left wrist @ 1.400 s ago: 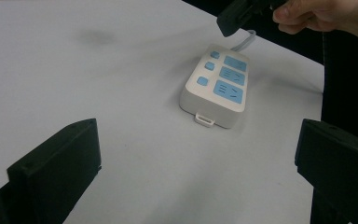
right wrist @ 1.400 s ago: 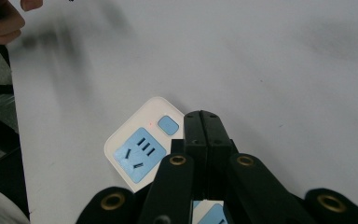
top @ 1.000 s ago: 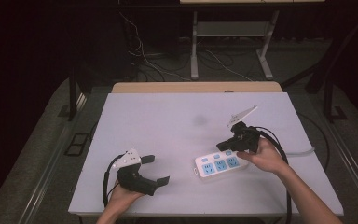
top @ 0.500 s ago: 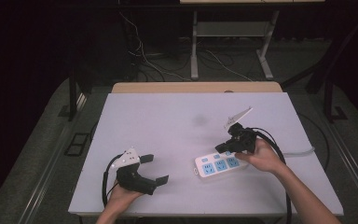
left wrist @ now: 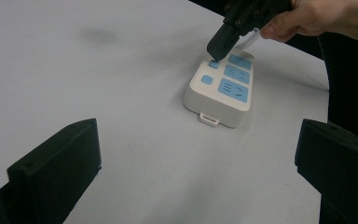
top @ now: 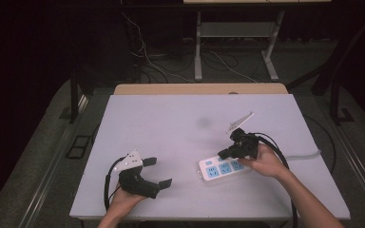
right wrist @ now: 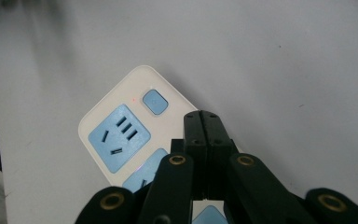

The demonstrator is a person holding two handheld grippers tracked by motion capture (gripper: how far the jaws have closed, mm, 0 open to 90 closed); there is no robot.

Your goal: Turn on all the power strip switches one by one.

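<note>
The rigid, light white plastic power strip (top: 222, 167) probably slides easily on the pale worktop (top: 180, 128), so press its blue button squarely with the right gripper (left wrist: 216, 52) closed empty, left gripper (top: 158, 172) open.

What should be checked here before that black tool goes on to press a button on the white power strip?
1. Right tool jaws closed into one tip: ok, they meet in the right gripper view.
2. Tip lined up with a small blue button on the white power strip with blue sockets: ok, it sits at the button in the left gripper view.
3. Button actually pressed down: cannot tell.
4. Strip lying flat on the grey table: ok.
5. Left tool out of the way: ok, it rests apart from the strip with jaws open and nothing between them.
6. Strip's indicator light: cannot tell; a faint red dot shows beside the other blue button.
</note>
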